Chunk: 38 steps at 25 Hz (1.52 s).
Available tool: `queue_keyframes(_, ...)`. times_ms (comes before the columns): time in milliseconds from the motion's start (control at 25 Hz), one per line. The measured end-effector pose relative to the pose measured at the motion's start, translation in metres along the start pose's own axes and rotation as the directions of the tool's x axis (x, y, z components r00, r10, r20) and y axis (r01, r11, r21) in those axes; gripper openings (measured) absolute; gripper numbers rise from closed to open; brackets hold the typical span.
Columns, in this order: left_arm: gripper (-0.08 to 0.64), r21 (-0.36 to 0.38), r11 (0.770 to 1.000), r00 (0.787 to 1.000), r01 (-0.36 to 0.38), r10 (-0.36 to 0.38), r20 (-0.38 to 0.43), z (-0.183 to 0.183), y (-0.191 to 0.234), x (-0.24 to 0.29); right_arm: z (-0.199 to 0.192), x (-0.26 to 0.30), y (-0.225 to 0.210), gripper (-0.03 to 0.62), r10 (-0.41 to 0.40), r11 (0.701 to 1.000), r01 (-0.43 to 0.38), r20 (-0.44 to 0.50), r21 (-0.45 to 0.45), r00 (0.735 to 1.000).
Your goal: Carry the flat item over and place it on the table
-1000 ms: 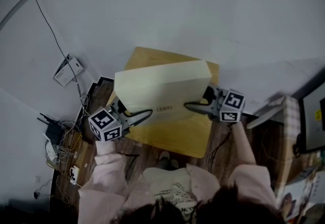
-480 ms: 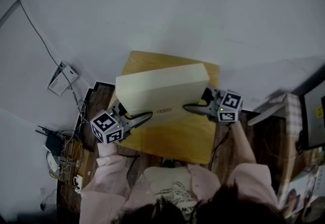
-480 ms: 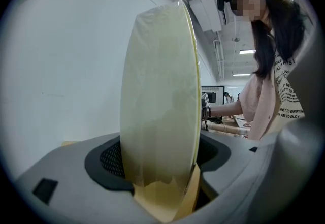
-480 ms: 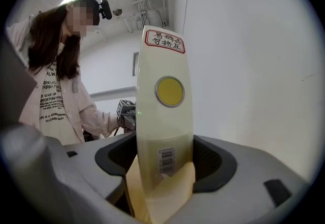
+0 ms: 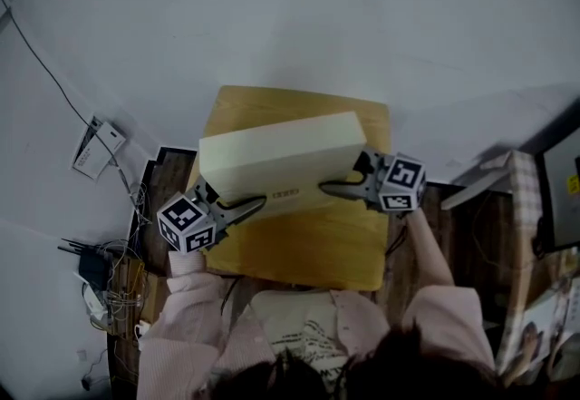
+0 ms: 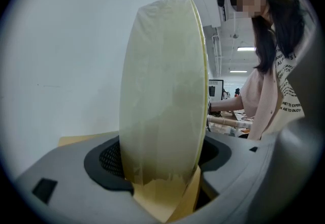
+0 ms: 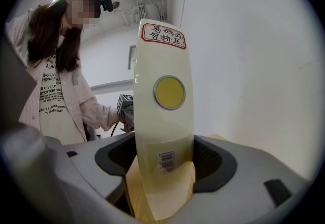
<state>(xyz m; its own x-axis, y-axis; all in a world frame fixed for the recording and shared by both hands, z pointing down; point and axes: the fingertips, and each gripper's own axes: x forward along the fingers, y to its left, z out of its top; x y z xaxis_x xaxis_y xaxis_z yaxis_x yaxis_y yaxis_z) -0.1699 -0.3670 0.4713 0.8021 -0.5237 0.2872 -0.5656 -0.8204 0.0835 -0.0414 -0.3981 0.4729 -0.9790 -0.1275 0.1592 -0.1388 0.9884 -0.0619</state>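
A flat cream box point(image 5: 276, 156) hangs just above a small wooden table point(image 5: 304, 248), one long edge down. My left gripper point(image 5: 256, 202) is shut on its left end and my right gripper point(image 5: 328, 189) on its right end. In the left gripper view the box point(image 6: 162, 91) stands tall and plain between the dark pads of the left gripper point(image 6: 162, 164). The right gripper view shows the box end point(image 7: 162, 116) with a yellow round sticker, a red-framed label and a barcode, clamped in the right gripper point(image 7: 165, 162).
A white wall rises behind the table. Cables and a dark device point(image 5: 95, 262) lie on the dark wood floor at the left, below a small white box point(image 5: 91, 146) on the wall. A chequered surface point(image 5: 521, 226) and a screen point(image 5: 560, 203) stand at the right.
The box and both grippers have come slightly toward me over the table, so more of the table's far edge shows behind the box. Both grips are unchanged.
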Motion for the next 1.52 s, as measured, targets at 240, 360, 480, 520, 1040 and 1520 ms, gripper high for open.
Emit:
queue_keyframes(240, 0.380, -0.005, 1.000, 1.000, 0.018, -0.018, -0.017, -0.011, 0.008, 0.009, -0.012, 0.003, -0.006, 0.327, -0.020, 1.000, 0.020, -0.016, -0.003, 1.000)
queue_keyframes(360, 0.382, -0.007, 1.000, 0.999, 0.026, -0.027, -0.025, -0.016, 0.012, 0.013, -0.016, 0.005, -0.008, 0.327, -0.029, 1.000, 0.029, -0.031, -0.002, 0.999)
queue_keyframes(480, 0.383, -0.014, 0.999, 0.999, 0.028, -0.029, -0.021, -0.020, 0.015, 0.015, -0.020, 0.006, -0.010, 0.327, -0.033, 0.999, 0.033, -0.036, 0.005, 0.999)
queue_keyframes(520, 0.383, -0.014, 1.000, 0.999, 0.028, -0.028, -0.020, -0.021, 0.016, 0.016, -0.021, 0.006, -0.011, 0.327, -0.036, 0.999, 0.036, -0.039, 0.004, 0.999)
queue_keyframes(1040, 0.396, -0.002, 1.000, 1.000, 0.006, -0.006, -0.005, -0.035, 0.012, 0.021, -0.036, 0.006, -0.008, 0.337, -0.042, 0.999, 0.042, -0.074, 0.000, 0.996)
queue_keyframes(1520, 0.414, -0.010, 1.000, 1.000, -0.022, 0.022, 0.012, -0.036, 0.011, 0.020, -0.039, 0.008, -0.008, 0.348, -0.025, 0.998, 0.034, -0.155, 0.055, 0.988)
